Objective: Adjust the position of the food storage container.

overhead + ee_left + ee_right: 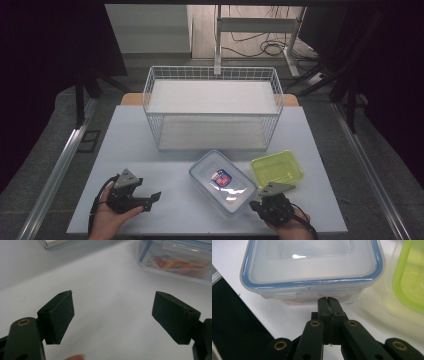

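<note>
A clear box with a blue-rimmed lid (223, 182) lies on the white table (150, 140), with a colourful packet inside it. My right gripper (254, 205) is at the box's near right corner. In the right gripper view the gripper (328, 300) is shut with nothing in it, its tips right at the box's (312, 267) side wall; whether they touch it I cannot tell. My left gripper (152, 200) rests to the left of the box. Its jaws stand wide apart in the left gripper view (112, 312), with bare table between them and the box (175, 262) beyond.
A white wire basket (213, 107) with a shelf stands at the back of the table. A lime-green lidded container (277, 168) sits just right of the clear box and appears in the right gripper view (409, 277). The table's near edge runs under both hands.
</note>
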### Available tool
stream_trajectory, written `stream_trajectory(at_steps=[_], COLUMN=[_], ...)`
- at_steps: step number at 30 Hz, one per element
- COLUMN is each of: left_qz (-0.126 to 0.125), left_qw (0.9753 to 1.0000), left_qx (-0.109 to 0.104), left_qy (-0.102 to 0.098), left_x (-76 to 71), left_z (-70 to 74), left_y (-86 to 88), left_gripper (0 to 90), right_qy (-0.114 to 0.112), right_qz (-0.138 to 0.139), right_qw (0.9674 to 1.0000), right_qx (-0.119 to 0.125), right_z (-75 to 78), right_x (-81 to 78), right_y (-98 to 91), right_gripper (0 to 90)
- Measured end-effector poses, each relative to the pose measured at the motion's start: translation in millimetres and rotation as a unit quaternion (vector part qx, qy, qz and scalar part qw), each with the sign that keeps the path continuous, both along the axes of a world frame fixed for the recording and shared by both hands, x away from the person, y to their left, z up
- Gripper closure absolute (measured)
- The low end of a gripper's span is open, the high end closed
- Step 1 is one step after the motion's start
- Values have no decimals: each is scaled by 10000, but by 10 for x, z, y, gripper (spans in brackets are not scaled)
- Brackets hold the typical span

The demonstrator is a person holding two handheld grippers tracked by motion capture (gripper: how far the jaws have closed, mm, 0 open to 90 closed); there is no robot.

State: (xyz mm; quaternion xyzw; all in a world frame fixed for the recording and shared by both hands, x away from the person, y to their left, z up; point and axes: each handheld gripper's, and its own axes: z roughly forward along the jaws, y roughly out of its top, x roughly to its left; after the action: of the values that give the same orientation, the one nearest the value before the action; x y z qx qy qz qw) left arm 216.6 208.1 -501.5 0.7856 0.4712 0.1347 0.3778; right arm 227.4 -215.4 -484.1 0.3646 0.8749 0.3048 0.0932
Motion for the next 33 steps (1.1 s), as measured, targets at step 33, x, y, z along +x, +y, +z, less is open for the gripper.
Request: stream_trajectory(at_steps=[33], left_qz=[49], left_qw=[9999], left_qx=[-145], left_qy=[18], left_x=[13], left_z=[5], left_y=[67], left_gripper=[231], right_qy=[-190], right_qz=[-19], right_qw=[9998], right_qx=[110], right_z=[-16], right_x=[378], right_y=[418], right_gripper=[892])
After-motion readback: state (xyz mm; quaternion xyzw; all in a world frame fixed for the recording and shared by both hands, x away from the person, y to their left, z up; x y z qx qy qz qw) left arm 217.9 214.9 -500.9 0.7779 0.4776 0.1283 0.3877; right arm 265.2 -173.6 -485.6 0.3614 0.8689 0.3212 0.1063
